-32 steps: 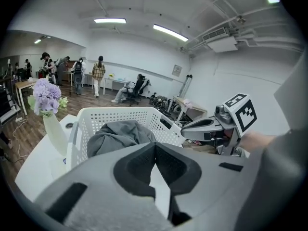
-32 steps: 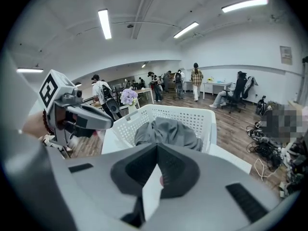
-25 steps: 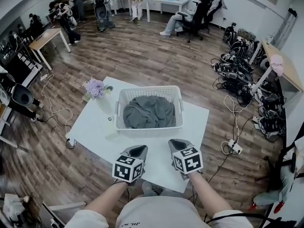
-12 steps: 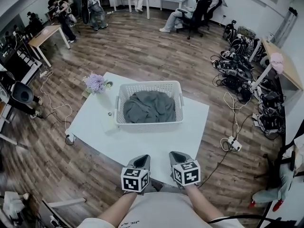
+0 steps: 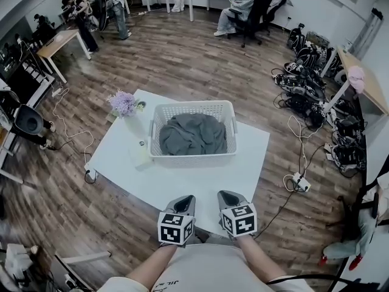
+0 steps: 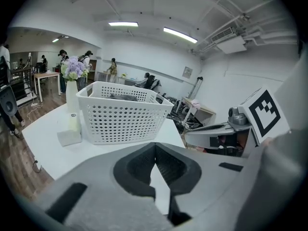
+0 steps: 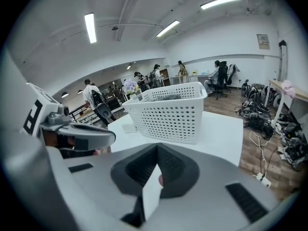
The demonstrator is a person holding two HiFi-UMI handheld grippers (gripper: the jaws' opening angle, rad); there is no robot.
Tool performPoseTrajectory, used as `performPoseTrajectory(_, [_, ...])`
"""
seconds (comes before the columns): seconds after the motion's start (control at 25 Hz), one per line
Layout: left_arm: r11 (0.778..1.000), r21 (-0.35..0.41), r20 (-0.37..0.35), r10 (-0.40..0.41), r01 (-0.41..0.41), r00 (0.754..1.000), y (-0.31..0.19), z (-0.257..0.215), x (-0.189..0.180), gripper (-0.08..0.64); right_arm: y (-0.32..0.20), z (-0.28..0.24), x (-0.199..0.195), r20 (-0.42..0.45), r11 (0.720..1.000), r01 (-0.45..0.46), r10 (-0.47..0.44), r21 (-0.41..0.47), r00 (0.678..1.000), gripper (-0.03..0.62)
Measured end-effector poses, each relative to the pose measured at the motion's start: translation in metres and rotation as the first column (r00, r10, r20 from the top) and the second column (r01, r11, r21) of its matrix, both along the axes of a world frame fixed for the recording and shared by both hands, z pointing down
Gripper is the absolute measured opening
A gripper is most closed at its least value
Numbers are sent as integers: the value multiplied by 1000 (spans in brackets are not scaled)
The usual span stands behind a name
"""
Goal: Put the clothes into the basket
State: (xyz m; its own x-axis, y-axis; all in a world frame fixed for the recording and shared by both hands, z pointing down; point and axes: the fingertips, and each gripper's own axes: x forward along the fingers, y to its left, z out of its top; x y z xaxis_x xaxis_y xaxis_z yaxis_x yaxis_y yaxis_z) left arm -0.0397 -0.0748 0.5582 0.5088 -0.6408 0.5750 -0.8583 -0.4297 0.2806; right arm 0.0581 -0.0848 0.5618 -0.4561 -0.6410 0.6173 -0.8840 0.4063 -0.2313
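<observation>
1. Filling the white basket [image 5: 192,159], the grey clothes [image 5: 193,134] lie heaped inside it, on the far half of the white table [image 5: 115,163].
2. From the head view the heap's top is plain, but the perforated walls hide its lower part. How many garments make it up is hard to tell.
3. In both gripper views only a thin grey strip of cloth shows above the basket's rim.
4. The left tool [image 6: 155,146] has its jaws pressed together with nothing between them.
5. The right tool [image 7: 157,147] also has its jaws together and carries nothing.
6. Both tools hang side by side over the table's near edge, well apart from the basket. Whether either touches the table cannot be made out.
7. The tools and their marker cubes cover part of that near edge, and the person's forearms are cut off at the bottom of the head view.
8. A vase of purple flowers [image 5: 123,103] stands at the table's far left corner, beside the basket.
9. A small pale block [image 6: 70,134] lies just left of the basket; what it is stays unclear.
</observation>
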Motion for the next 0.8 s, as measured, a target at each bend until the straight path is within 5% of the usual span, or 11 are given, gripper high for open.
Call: performPoseTrajectory(0.8, [1000,15,29,5,-5,1000,-1,-4,-3,11,6,4,-17,3,996,84,-84,-17,996,14])
